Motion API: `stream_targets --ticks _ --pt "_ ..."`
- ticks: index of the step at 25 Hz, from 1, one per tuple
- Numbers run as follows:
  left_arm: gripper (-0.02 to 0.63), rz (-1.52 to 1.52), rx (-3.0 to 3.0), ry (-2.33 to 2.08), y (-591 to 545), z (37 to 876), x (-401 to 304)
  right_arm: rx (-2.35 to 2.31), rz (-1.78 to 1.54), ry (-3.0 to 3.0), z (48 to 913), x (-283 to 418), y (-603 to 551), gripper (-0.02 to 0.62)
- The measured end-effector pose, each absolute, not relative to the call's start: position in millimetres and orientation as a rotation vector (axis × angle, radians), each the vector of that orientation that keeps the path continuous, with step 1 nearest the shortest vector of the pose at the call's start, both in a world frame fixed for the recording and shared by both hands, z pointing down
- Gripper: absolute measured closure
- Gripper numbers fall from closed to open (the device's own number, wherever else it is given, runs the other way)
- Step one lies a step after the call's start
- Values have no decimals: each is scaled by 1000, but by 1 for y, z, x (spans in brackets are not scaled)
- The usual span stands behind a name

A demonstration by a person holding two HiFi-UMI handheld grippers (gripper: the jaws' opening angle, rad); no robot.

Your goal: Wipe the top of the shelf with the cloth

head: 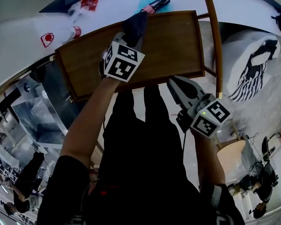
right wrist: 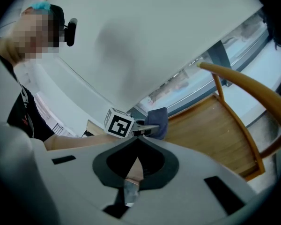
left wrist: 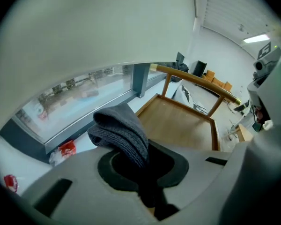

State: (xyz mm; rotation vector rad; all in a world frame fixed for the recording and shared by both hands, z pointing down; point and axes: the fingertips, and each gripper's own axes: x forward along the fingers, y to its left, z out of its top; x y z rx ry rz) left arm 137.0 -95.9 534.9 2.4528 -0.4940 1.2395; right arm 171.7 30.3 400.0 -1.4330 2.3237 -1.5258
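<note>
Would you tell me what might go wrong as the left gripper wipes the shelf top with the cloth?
1. The cloth is bunched in the left gripper, so the hard jaws may scrape the wooden shelf top instead of wiping it.
2. The cloth is near the far rim; a stroke past it could knock the bottle on the ledge behind.
3. The right gripper is shut, empty and off the shelf, so nothing steadies the shelf.

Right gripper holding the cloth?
No: the right gripper has its jaws together on nothing, while the cloth is clamped in the left gripper.
</note>
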Motion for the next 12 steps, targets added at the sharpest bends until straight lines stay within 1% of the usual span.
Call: stream_targets --ticks 6,12 --pt "557 1237 2348 -699 -102 532 11 -1308 -1532 2456 395 99 17 591" --pt "557 1226 2250 -861 -95 532 -92 -1154 -1547 2596 394 20 6 591"
